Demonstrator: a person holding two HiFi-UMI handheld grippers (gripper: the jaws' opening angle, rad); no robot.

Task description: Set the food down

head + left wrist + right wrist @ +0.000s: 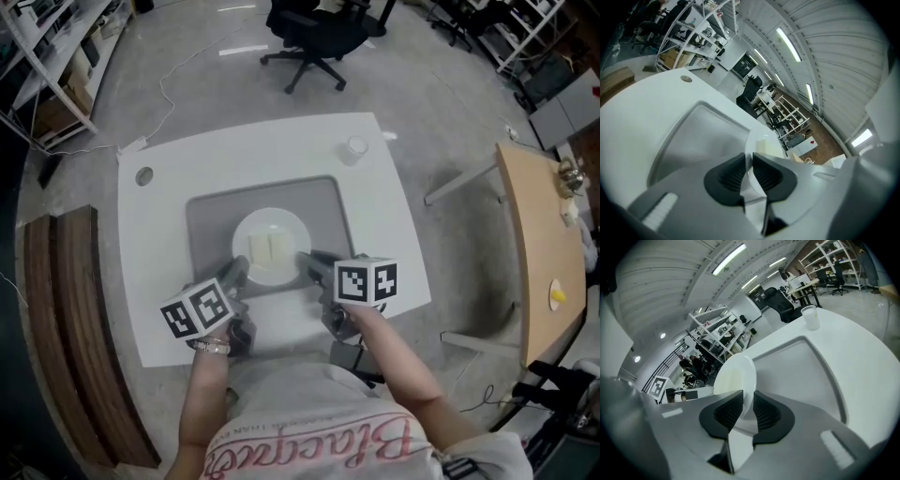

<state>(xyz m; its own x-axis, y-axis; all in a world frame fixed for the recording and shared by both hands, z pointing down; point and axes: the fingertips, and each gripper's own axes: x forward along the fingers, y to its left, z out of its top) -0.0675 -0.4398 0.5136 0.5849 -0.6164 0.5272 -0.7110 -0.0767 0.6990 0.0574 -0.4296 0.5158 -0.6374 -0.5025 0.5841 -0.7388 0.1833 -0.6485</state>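
Note:
A white plate carries two pale food slices and sits over the grey tray in the middle of the white table. My left gripper is at the plate's near-left rim. In the left gripper view its jaws are shut on the thin rim of the plate. My right gripper is at the near-right rim. In the right gripper view the plate has its rim between that gripper's jaws, with a gap showing beside it, so this gripper is open.
A small white cup stands at the table's far right corner, and a round hole is at its far left. A wooden bench runs along the left, a wooden tabletop along the right. An office chair stands beyond the table.

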